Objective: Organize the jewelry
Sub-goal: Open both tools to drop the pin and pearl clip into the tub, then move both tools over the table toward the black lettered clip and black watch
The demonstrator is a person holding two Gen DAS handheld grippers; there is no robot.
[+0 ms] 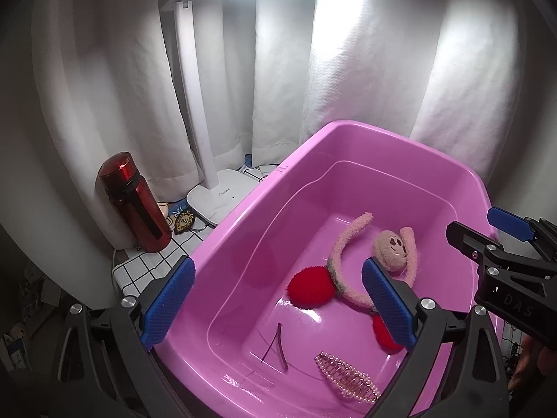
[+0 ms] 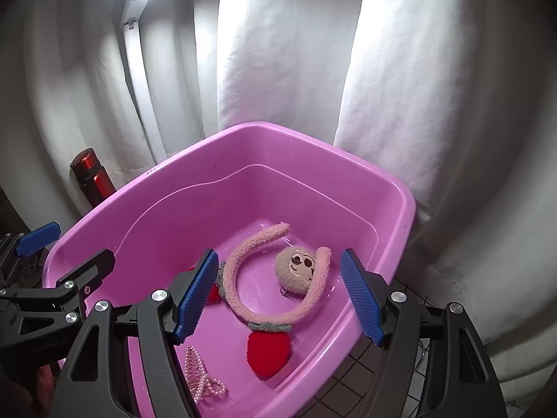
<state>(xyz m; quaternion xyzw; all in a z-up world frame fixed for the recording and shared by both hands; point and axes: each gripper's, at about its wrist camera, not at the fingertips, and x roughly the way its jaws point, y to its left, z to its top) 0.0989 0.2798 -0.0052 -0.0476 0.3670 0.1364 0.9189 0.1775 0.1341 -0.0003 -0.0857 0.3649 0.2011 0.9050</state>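
A pink plastic tub (image 1: 243,230) (image 2: 400,230) holds a fuzzy pink headband with red pompom ears (image 1: 310,287) (image 2: 268,348), a plush round face charm (image 1: 391,250) (image 2: 296,270), a pearl hair clip (image 1: 346,376) (image 2: 200,374) and a thin dark hairpin (image 1: 278,346). My left gripper (image 1: 278,310) is open and empty above the tub's near rim. My right gripper (image 2: 278,299) is open and empty above the tub, over the headband. Each gripper shows in the other's view: the right one at the right edge (image 1: 487,233), the left one at the left edge (image 2: 66,247).
A red bottle (image 1: 134,202) (image 2: 92,177) and a white desk lamp (image 1: 219,195) stand left of the tub on a white grid-patterned cloth (image 1: 146,264). White curtains (image 1: 348,69) hang close behind the tub.
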